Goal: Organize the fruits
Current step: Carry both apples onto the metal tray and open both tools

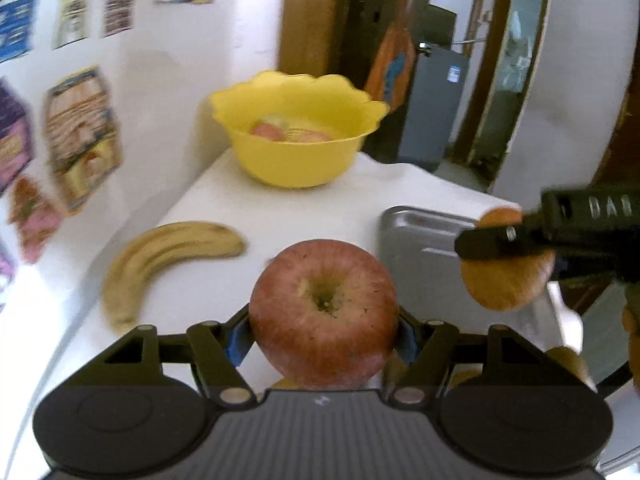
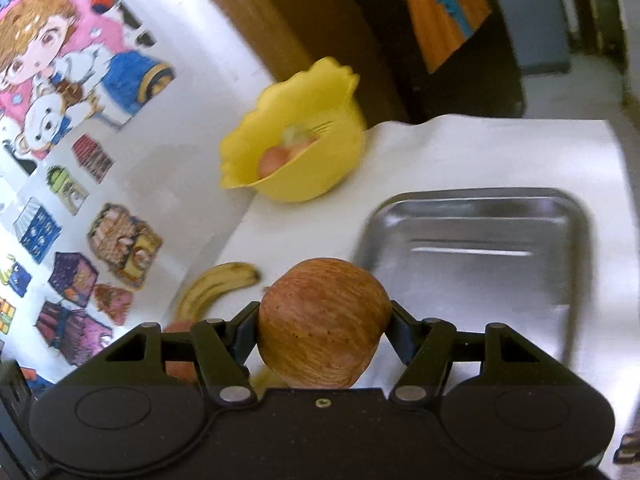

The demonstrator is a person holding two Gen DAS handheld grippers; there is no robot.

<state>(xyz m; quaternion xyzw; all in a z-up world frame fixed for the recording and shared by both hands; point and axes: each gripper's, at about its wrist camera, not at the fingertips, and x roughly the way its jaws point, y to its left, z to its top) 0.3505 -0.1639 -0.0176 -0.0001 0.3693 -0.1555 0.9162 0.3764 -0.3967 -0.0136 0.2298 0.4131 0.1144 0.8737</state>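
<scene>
My left gripper (image 1: 324, 328) is shut on a red apple (image 1: 324, 312), stem hollow facing the camera, held above the white table. My right gripper (image 2: 322, 328) is shut on a second, orange-red streaked apple (image 2: 322, 320); it also shows at the right of the left wrist view (image 1: 506, 268), over the metal tray (image 1: 420, 232). A yellow scalloped bowl (image 1: 296, 160) at the back holds some fruit (image 1: 272, 130). A spotted banana (image 1: 160, 256) lies on the table to the left. The steel tray (image 2: 480, 248) lies just right of the right gripper. The bowl (image 2: 304, 176) and banana (image 2: 216, 284) also show in the right wrist view.
A white wall with stickers (image 1: 80, 136) borders the table on the left. The white table (image 2: 480, 152) ends at the back, with a dark doorway and an orange cloth (image 2: 444, 8) beyond. Another reddish fruit (image 2: 180, 360) shows partly behind the right gripper's left finger.
</scene>
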